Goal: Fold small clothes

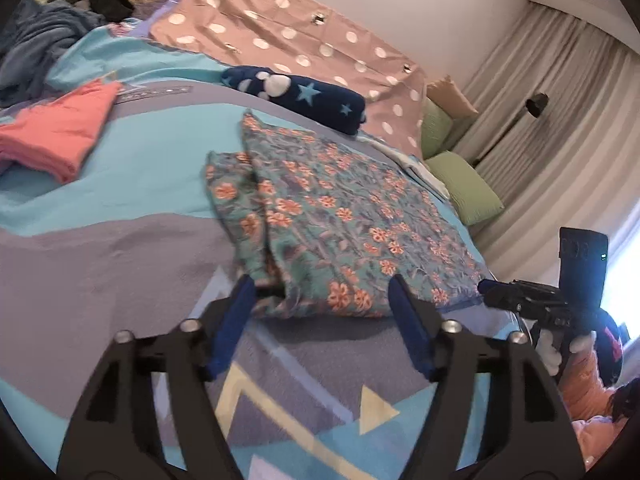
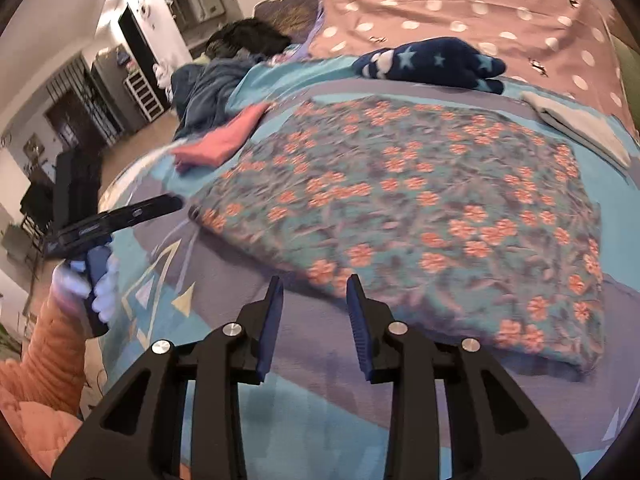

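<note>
At the near edge of the floral garment (image 1: 340, 216), both tools, left (image 1: 322, 292) and right (image 2: 314, 292), hang spread and empty.

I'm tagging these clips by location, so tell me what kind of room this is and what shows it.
Most likely a bedroom in a home. The work goes on atop a bed with a patterned bedspread, pillows lie at one end, and long curtains hang beside it. The floral garment and folded pink garment lie on the bedspread.

Bare bedspread (image 2: 256, 280) lies open before the floral cloth (image 2: 420, 208); pink stack (image 1: 56, 132) flanks left.
</note>
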A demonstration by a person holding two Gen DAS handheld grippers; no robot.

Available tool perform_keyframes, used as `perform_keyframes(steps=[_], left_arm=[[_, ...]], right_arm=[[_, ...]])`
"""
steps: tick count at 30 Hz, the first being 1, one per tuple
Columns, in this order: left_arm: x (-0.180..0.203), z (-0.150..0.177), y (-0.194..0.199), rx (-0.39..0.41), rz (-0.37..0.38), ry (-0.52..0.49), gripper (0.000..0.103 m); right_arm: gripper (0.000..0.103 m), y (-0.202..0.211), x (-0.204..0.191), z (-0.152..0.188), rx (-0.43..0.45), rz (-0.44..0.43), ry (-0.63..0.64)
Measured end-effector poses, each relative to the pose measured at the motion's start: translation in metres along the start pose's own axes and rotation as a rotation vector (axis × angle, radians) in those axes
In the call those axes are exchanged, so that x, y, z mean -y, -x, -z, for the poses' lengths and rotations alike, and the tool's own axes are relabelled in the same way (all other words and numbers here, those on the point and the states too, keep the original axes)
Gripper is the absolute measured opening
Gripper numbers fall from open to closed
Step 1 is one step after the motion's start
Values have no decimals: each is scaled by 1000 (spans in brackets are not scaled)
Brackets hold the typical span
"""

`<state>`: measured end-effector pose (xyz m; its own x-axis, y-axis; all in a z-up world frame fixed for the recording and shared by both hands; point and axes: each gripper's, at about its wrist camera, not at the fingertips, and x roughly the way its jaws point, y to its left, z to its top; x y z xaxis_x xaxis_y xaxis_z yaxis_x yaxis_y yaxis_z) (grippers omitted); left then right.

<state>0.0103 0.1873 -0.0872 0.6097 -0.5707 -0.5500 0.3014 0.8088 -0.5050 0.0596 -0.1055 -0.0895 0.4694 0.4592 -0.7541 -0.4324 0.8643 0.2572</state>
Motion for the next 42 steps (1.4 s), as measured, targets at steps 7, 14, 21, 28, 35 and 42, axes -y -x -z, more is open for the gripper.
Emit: perform_keyframes(steps=[7,14,21,28,35,42], left_arm=[[-27,16,-17,-63,16,56,2],[-39,25,8,24,57,119,5],[-59,-15,4,59,21,149,49],[-106,-61,-50,-16,-15,195,49],[-109,-87,-92,-86,52,177,12],[-134,-94,-99,-68,71,276,4]], right_arm=[[34,-1,-5,3,-22,62,-13],[34,-31,-34,-17,-70,72,122],[35,-65,-81,-29,-82,6,281],[35,-82,-89,-33,-100,-24,288],[35,-100,-100,-37,-145,-32,376],[48,-113,-122,-32,-157,-71,472]])
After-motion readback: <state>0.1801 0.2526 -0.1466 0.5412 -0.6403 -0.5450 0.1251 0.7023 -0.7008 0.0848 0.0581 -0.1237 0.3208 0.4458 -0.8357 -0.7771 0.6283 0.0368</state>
